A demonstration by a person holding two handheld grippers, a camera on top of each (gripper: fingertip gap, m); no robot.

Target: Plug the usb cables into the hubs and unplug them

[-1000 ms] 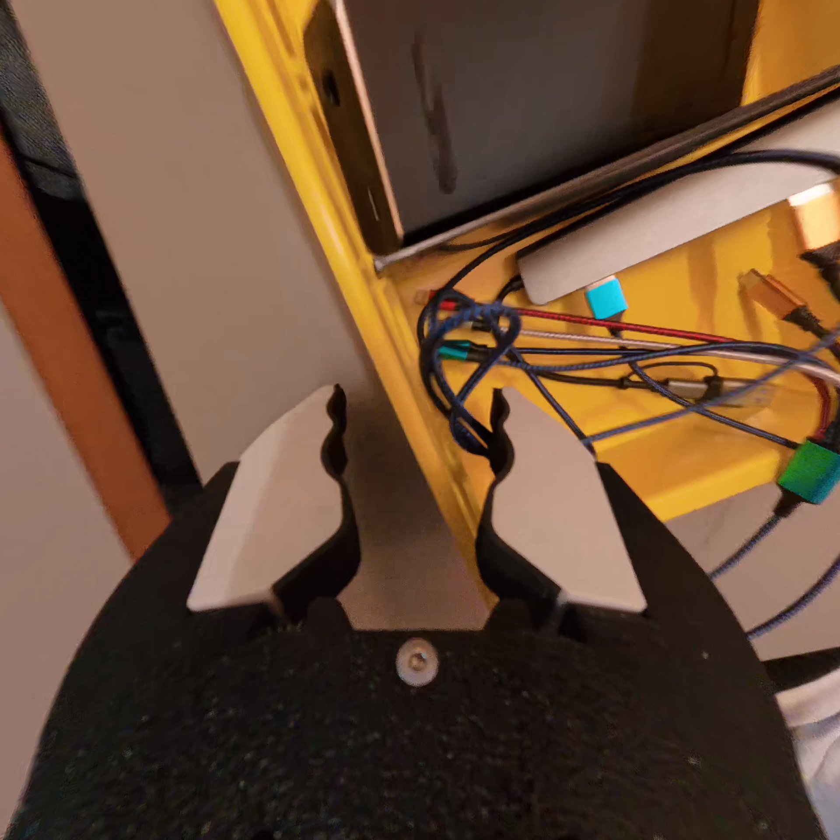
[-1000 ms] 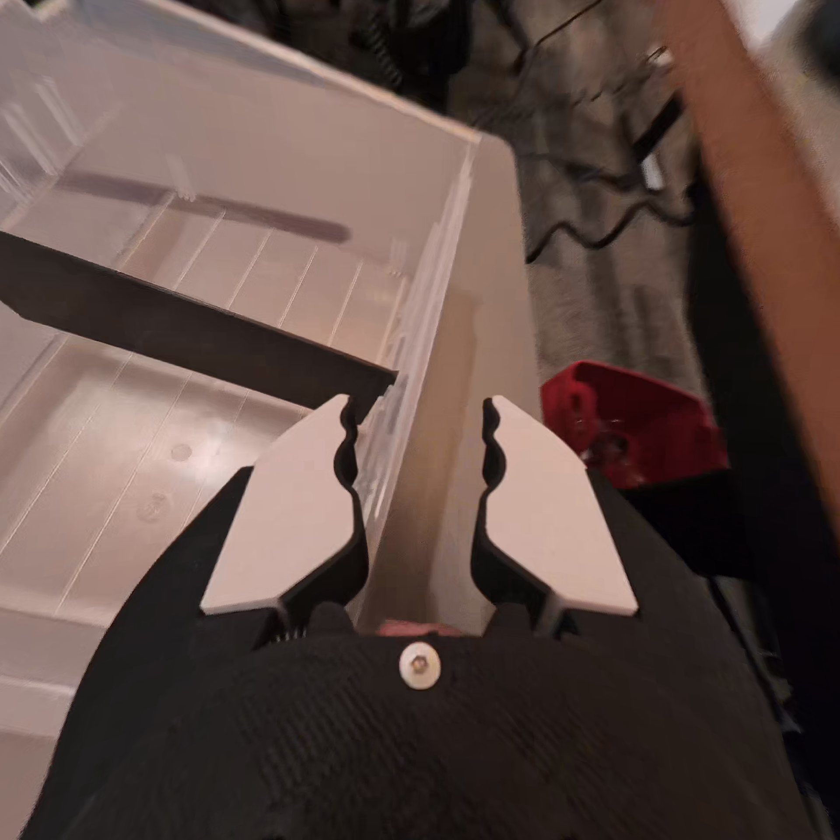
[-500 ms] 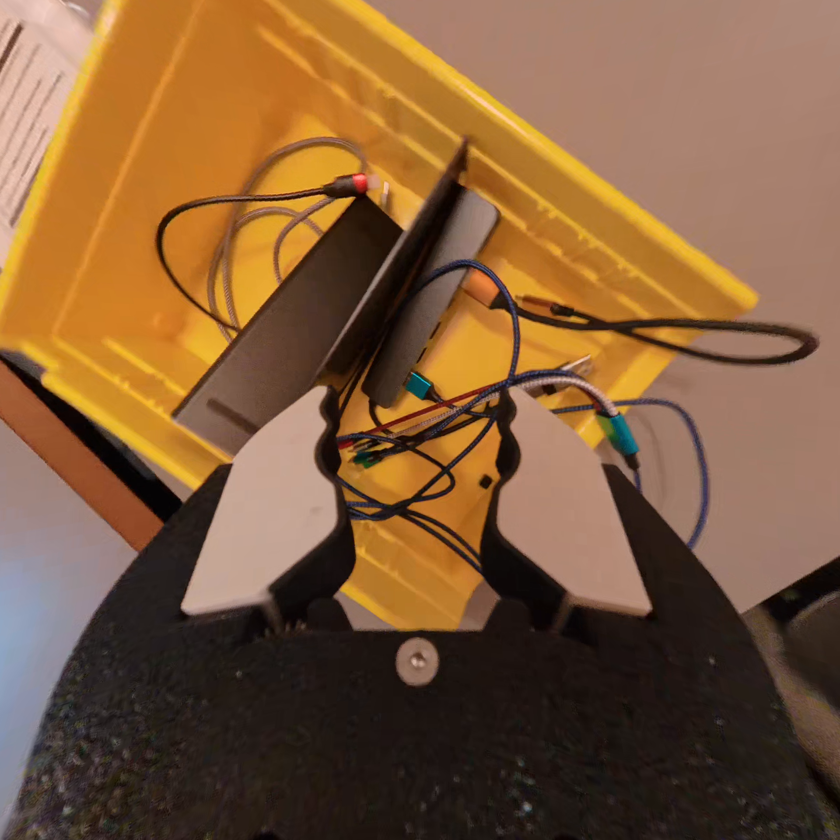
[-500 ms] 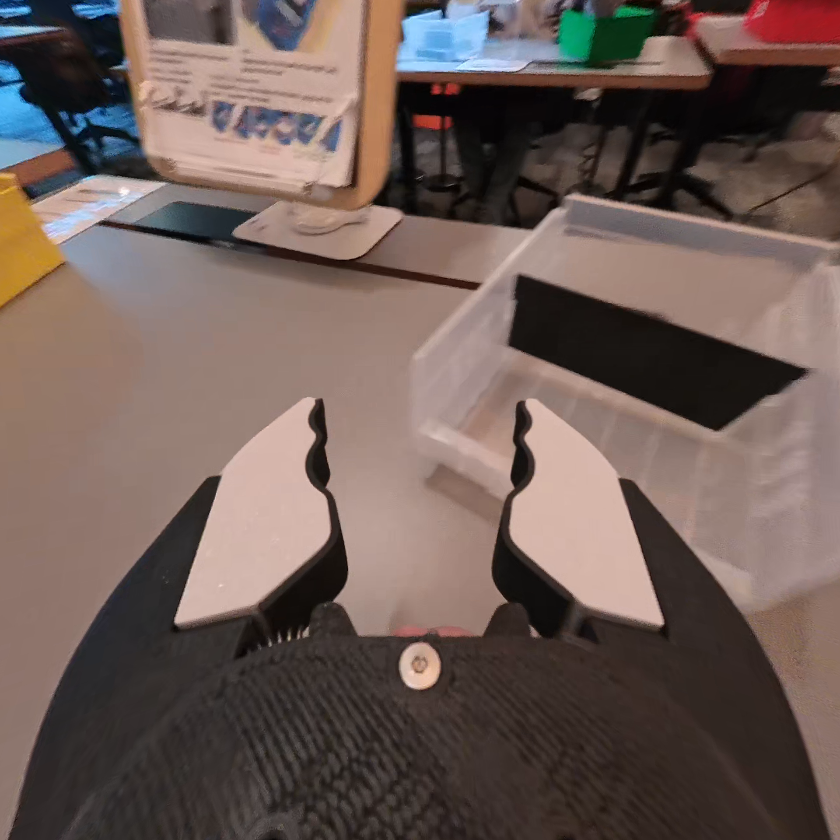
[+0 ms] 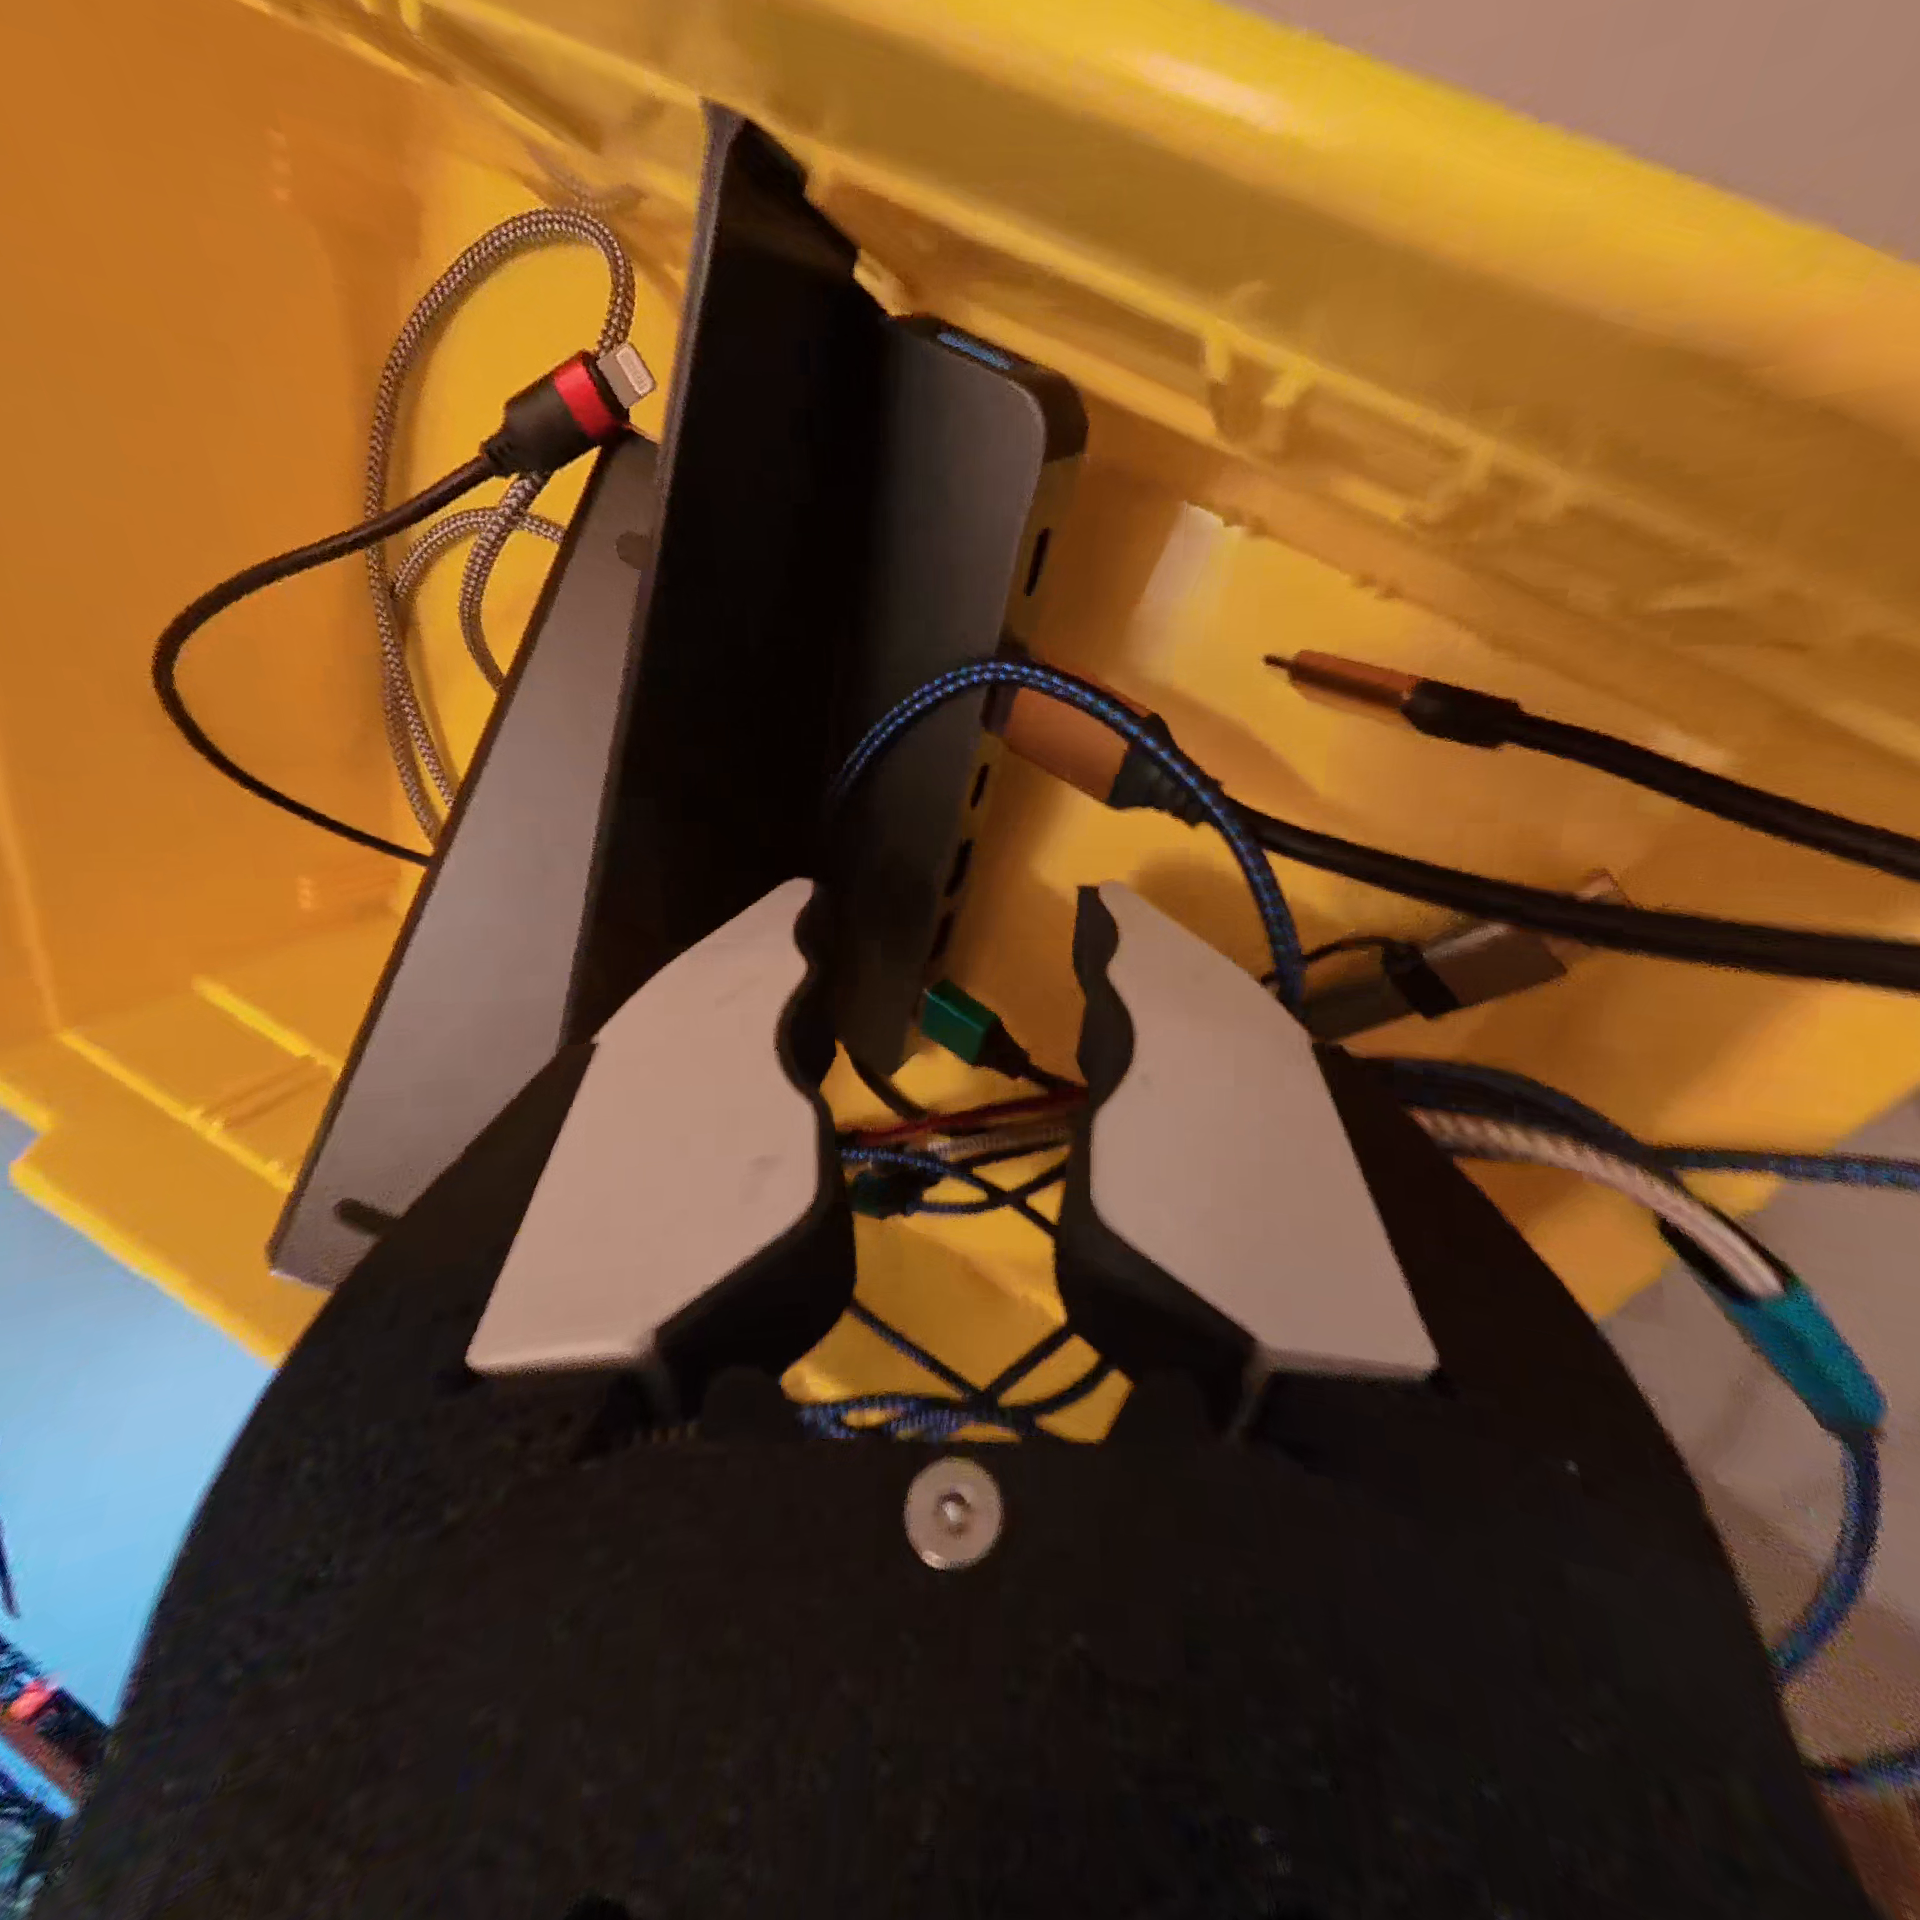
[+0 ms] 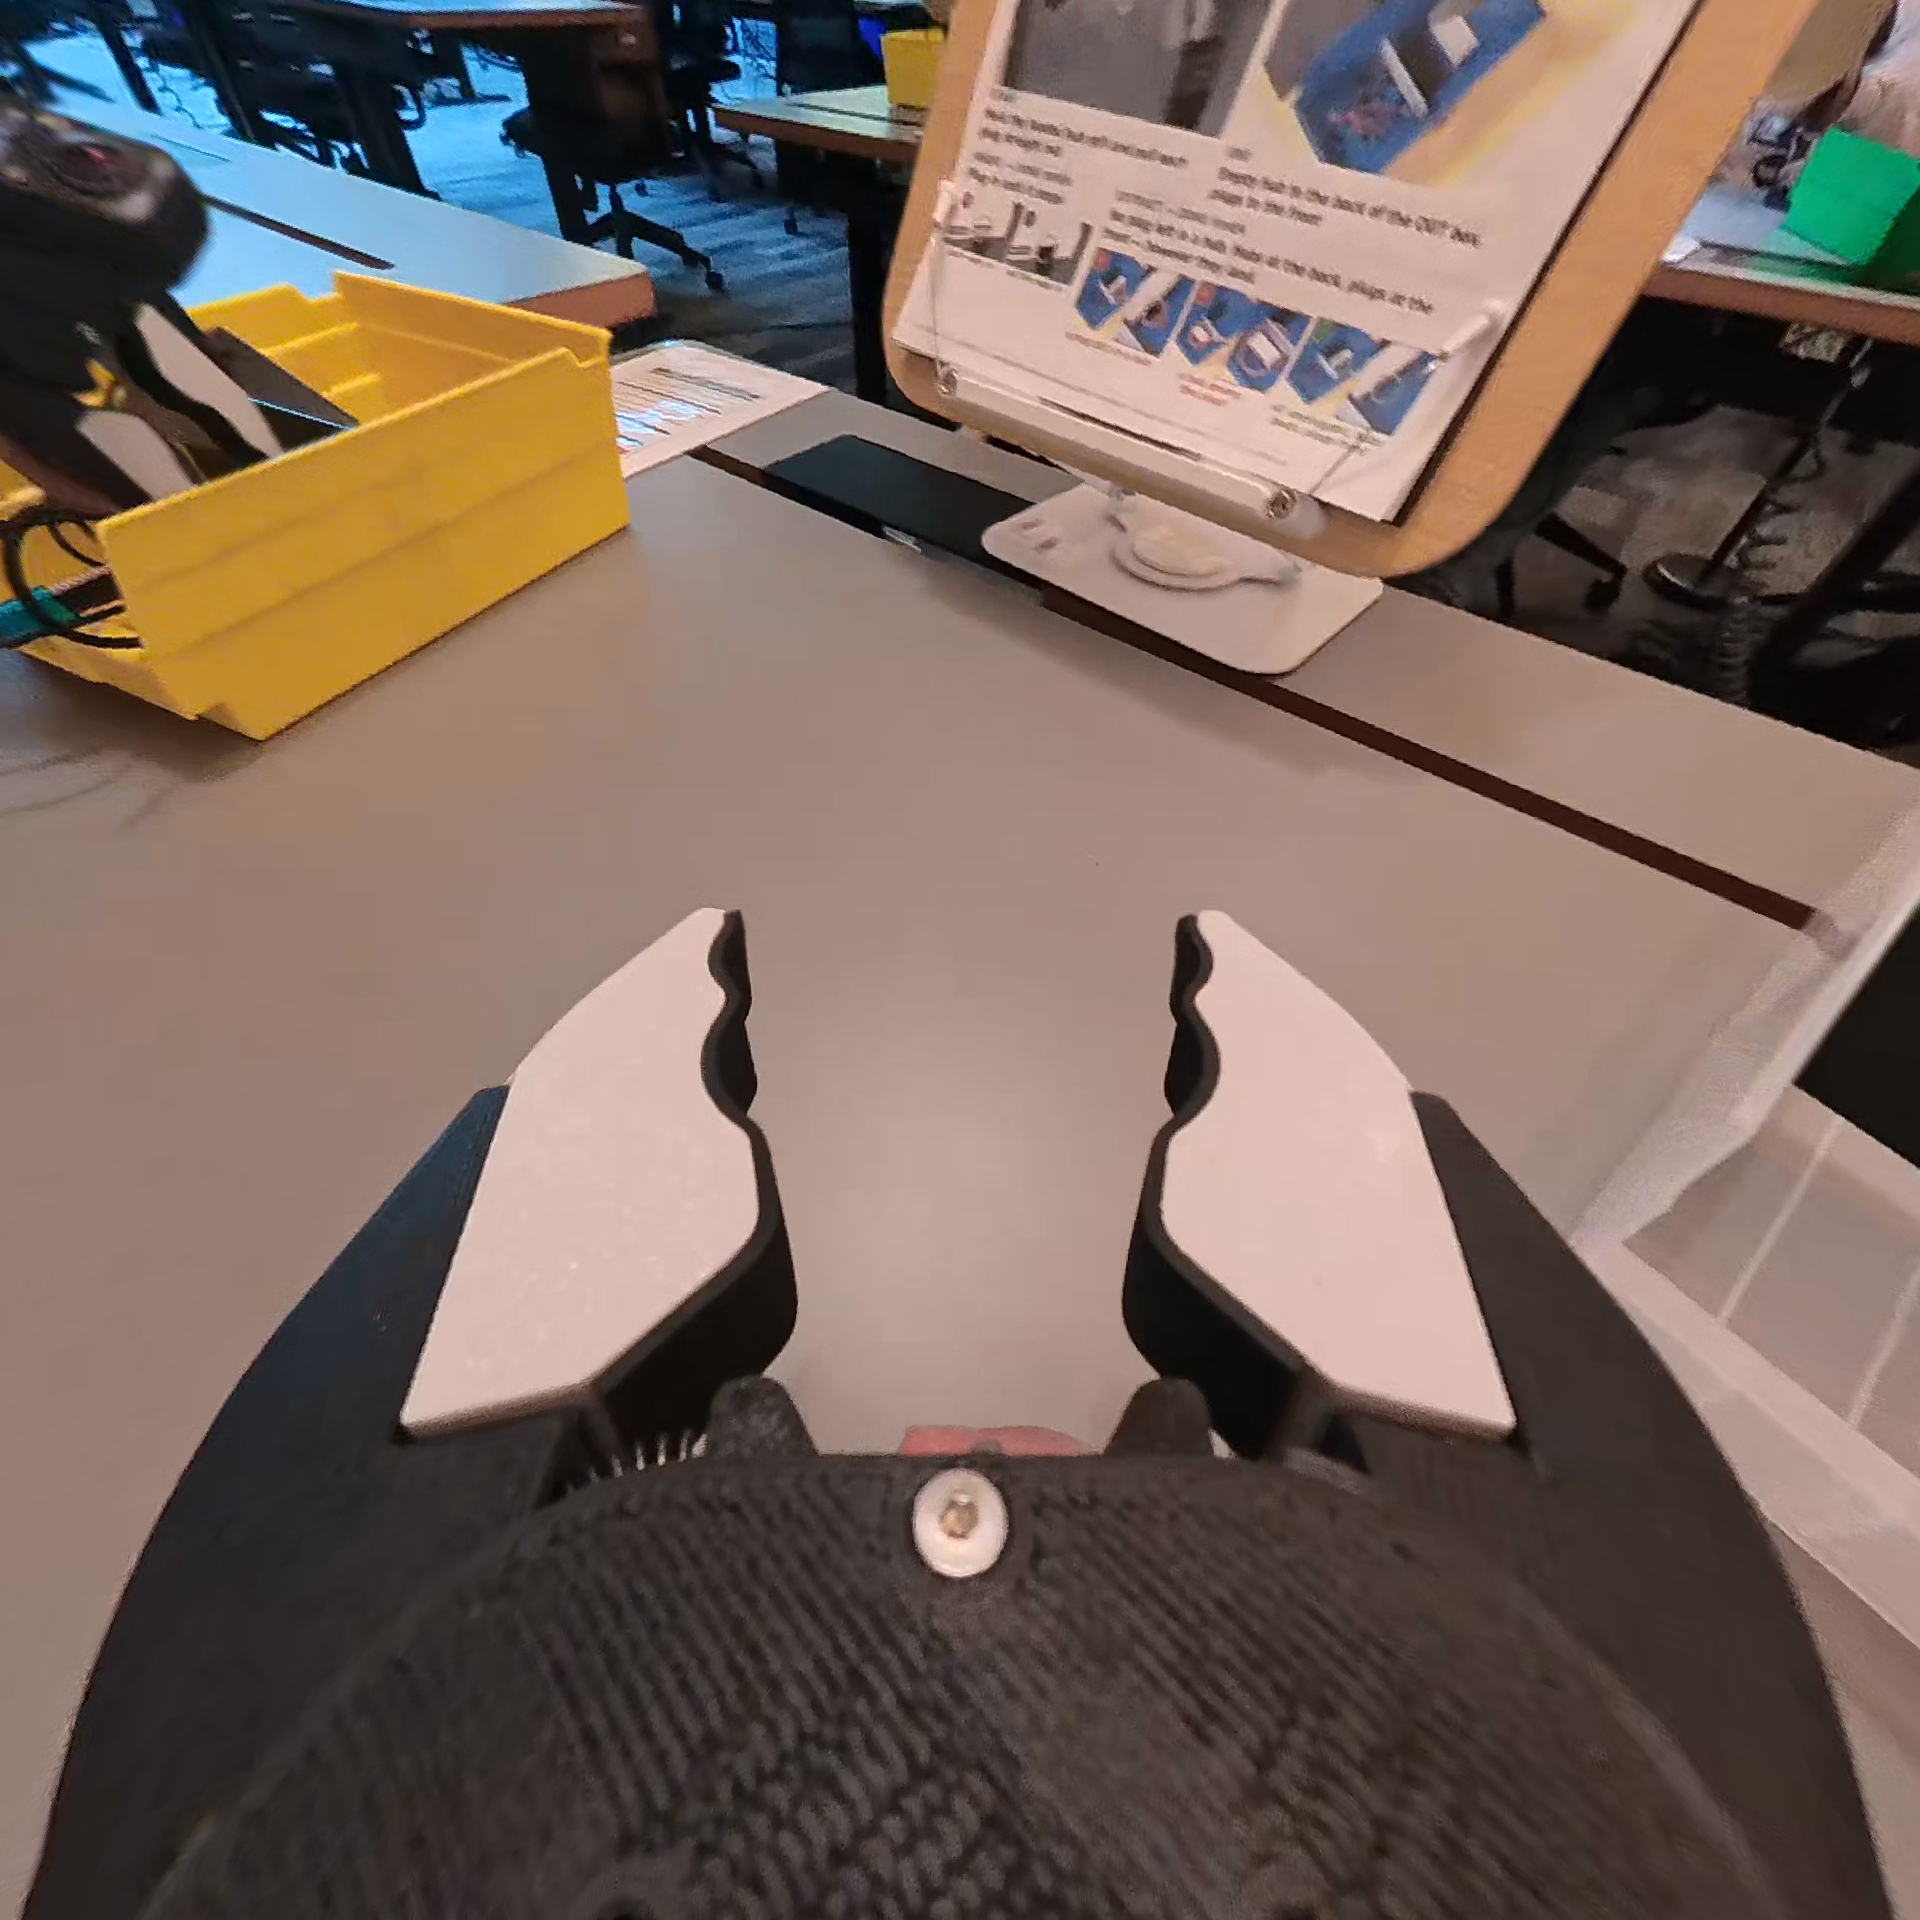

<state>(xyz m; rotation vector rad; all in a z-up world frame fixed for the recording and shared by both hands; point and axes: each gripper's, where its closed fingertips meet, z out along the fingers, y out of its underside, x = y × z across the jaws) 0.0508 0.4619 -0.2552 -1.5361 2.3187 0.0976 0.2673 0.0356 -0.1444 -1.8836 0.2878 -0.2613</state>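
Two claws, both spread, both empty. Left claw [image 5: 940, 935] poised over yellow bin [image 5: 1351, 260], tips just short of dark hub [image 5: 940, 644] standing beside black divider [image 5: 758, 623]; gold plug [image 5: 1070, 743] and green plug [image 5: 956, 1023] seated in hub, loose braided cables [image 5: 956, 1153] tangled below. Right claw [image 6: 956, 935] above bare grey tabletop [image 6: 831, 727]. Clear bin [image 6: 1766, 1247] at right, instruction stand [image 6: 1247, 260] behind, office desks beyond.

Inside the yellow bin [image 5: 1351, 239], tangled cables [image 5: 966, 1153] and a black divider [image 5: 748, 582] crowd the hub [image 5: 935, 644], while the grey table [image 6: 935, 748] lies open.
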